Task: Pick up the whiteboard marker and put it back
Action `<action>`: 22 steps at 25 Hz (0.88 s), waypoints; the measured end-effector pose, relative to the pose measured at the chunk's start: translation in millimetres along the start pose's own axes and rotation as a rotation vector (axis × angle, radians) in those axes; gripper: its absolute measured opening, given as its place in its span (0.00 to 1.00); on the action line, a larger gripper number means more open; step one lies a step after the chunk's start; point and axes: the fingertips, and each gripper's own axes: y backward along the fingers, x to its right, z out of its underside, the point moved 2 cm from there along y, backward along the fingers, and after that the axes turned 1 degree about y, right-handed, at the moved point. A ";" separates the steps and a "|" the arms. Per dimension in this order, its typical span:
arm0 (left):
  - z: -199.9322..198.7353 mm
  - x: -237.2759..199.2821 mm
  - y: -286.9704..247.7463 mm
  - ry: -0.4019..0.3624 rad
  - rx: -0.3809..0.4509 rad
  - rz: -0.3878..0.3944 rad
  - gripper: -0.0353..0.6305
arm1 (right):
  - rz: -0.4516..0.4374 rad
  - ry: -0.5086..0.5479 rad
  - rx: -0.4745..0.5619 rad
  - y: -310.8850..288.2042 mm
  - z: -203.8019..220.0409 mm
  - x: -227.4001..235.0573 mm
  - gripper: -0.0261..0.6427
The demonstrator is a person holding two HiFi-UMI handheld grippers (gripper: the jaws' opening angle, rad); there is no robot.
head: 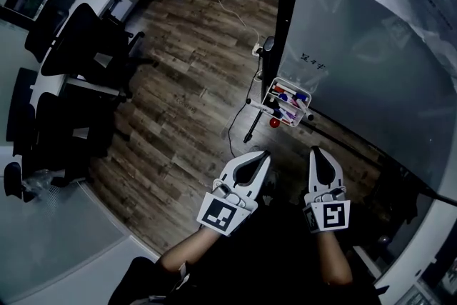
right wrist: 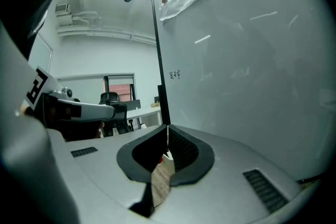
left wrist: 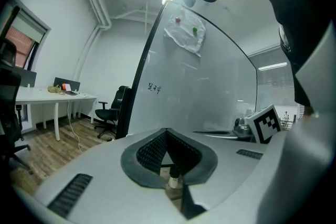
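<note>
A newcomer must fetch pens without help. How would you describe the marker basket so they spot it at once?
Find the large whiteboard. At its bottom edge, near the black frame post, sits a small white marker basket. It is the only container there, filled with red and blue markers.

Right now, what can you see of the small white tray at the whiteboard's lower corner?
The tray is a small white open box, plastic by its look. It hangs at the lower corner of the whiteboard, above the wood floor. Several markers with red, blue and dark caps lie inside.
</note>
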 end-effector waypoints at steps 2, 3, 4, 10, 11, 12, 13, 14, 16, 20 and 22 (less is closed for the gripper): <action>1.9 -2.6 -1.9 0.008 -0.003 0.005 0.06 | 0.001 0.006 -0.010 -5.6 3.3 1.2 0.06; 2.7 -3.9 -2.8 0.013 -0.005 0.007 0.06 | -0.005 0.011 -0.012 -7.8 6.3 1.9 0.06; 3.5 -5.1 -3.8 0.017 -0.007 0.009 0.06 | -0.014 0.016 -0.011 -9.8 9.7 2.9 0.06; 6.2 -11.6 -9.5 0.040 -0.016 0.020 0.06 | 0.012 0.000 -0.062 -21.9 25.2 12.3 0.10; 6.1 -13.3 -10.6 0.043 -0.018 0.020 0.06 | 0.017 -0.003 -0.079 -23.7 28.7 13.7 0.12; 5.9 -15.1 -11.7 0.045 -0.019 0.020 0.06 | 0.019 -0.003 -0.087 -26.2 30.8 14.6 0.14; 5.4 -16.9 -12.8 0.047 -0.019 0.020 0.06 | 0.021 -0.002 -0.090 -29.0 31.6 15.0 0.16; 4.8 -18.6 -14.1 0.047 -0.018 0.021 0.06 | 0.023 -0.001 -0.092 -31.9 31.6 15.4 0.17; 4.3 -21.5 -16.5 0.044 -0.019 0.024 0.06 | 0.041 -0.004 -0.109 -36.9 31.6 16.8 0.18; 3.4 -26.5 -22.3 0.048 -0.026 0.027 0.06 | 0.066 -0.019 -0.126 -44.7 34.9 23.4 0.19; 3.4 -28.2 -25.6 0.051 -0.029 0.028 0.06 | 0.070 -0.024 -0.124 -49.6 33.2 25.6 0.19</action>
